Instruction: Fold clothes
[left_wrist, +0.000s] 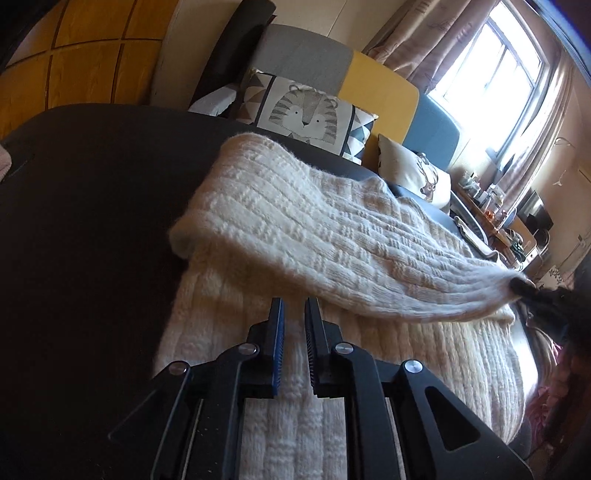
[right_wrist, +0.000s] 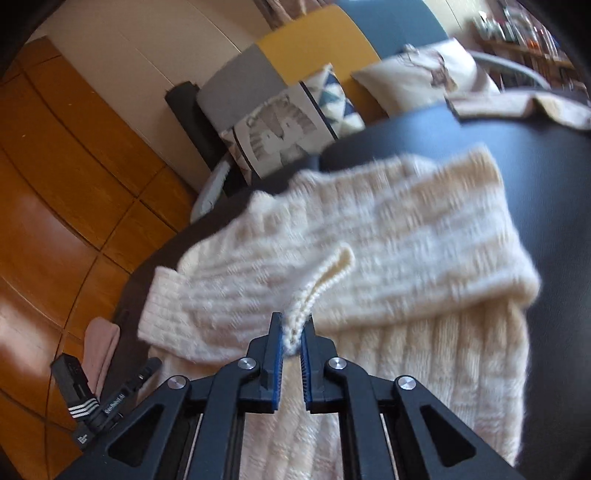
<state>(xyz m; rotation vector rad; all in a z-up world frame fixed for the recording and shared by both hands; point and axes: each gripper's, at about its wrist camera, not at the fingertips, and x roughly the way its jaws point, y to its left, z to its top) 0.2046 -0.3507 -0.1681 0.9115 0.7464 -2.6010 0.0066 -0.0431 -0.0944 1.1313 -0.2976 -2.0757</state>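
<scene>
The cream chunky-knit sweater lies across the dark tabletop. The right gripper, jaws pinching a ribbed edge, draws one part over the body. The left gripper, jaws slightly parted and holding nothing, hovers over the sweater's near end.

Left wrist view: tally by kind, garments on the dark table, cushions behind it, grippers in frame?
Cream knit sweater: 1
Cushions: 2, tiger-print cushion and cream cushion
Grippers: 2, left gripper with fingers apart over the sweater, right gripper pinching its edge
Total: 5
</scene>
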